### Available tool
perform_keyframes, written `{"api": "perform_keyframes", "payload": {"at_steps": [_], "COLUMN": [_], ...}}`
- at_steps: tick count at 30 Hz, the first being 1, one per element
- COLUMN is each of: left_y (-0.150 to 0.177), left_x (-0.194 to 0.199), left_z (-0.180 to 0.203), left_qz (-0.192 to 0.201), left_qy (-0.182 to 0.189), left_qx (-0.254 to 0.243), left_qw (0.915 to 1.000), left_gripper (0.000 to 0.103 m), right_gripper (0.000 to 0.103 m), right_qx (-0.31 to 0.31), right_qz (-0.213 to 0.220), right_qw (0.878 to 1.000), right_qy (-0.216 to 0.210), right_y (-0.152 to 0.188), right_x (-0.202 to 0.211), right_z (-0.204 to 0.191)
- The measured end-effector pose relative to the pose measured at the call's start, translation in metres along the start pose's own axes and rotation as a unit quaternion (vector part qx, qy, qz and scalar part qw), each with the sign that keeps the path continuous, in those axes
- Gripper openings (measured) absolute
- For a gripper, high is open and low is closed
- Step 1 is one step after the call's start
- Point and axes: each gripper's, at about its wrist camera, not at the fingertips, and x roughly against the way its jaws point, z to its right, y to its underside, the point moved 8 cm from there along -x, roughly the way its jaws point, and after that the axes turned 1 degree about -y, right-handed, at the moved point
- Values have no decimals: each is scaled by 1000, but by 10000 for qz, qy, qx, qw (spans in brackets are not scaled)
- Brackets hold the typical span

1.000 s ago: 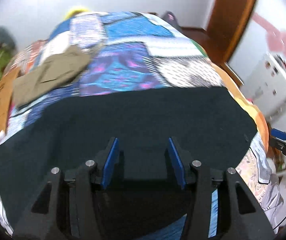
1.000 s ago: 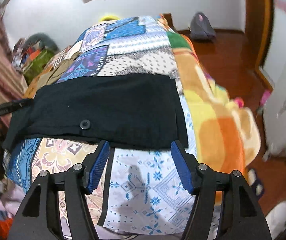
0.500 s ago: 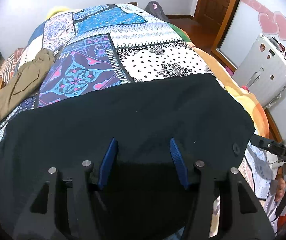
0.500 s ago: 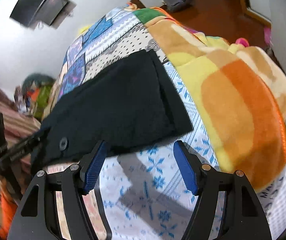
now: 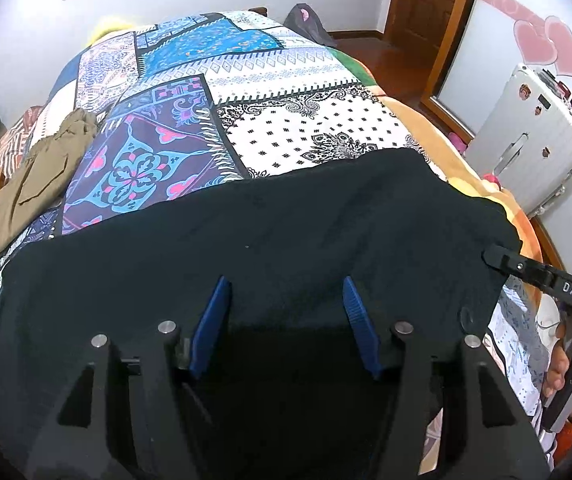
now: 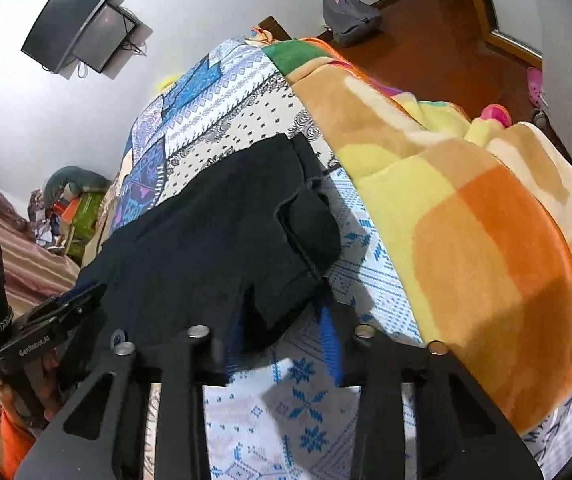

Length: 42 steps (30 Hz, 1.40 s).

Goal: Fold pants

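The black pants [image 5: 270,236] lie spread across the near end of the bed [image 5: 293,136], on top of a patchwork bedspread [image 5: 246,76]. The waist end, with its button [image 6: 117,337], is toward the near edge.

Left claw [image 5: 284,320]: its two blue pads [image 5: 210,324] stand apart above the dark cloth at the near edge of the pants. The jaws have just been opening a little further. No cloth is pinched between them; the pads do not press on the fabric.

Right claw [image 6: 282,336]: the jaws have just been closing. In the right wrist view, the near right corner of the pants sits between the blue pads [image 6: 327,340], and the cloth there is raised and folded over itself. The pads are blurred, but the corner appears clamped between them.

Each claw shows in the other's view at the pants' near edge, held by a hand [image 5: 565,364].

Other items:
- A khaki garment [image 5: 34,176] lies at the left side of the bed, well apart from the pants.
- An orange and yellow blanket [image 6: 465,220] drapes over the right side of the bed, beside the pants.
- A silver suitcase [image 5: 533,140] stands on the floor to the right of the bed.
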Motion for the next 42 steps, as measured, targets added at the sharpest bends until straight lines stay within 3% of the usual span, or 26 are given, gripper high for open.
{"api": "perform_keyframes", "payload": {"at_steps": [4,13,22,29,35,42], "left_y": [0,-8,-12,6,38,86], "left_x": [0,24,76,112,130,138], "left_z": [0,-12,-59,-106,-155,-212], "left_qz": [-1,278,870,1246,1372,1322], "left_qy": [9,108,61,36,-27,-328], "left_qx": [9,179,522,727,1071,1589], "left_qw": [10000,9994,9948,9895,9847,9778], "left_gripper": [59,58,58,59,59,59], "right_gripper": [13,11,11,11,11,11], "right_qx": [236,858,1489,1984,2493,3248], "right_qz": [122,652,929,1042,748,-312], "right_qw": [9996,9941,9832,9721,9614,9381], "right_qy": [-27,-142,-493,-696,-897,-1164], "right_y": [-5,-32,-51,-51,-28,53], "right_x": [2,31,47,41,10,-59], "right_z": [-11,-57,-137,-202,-261,-320]}}
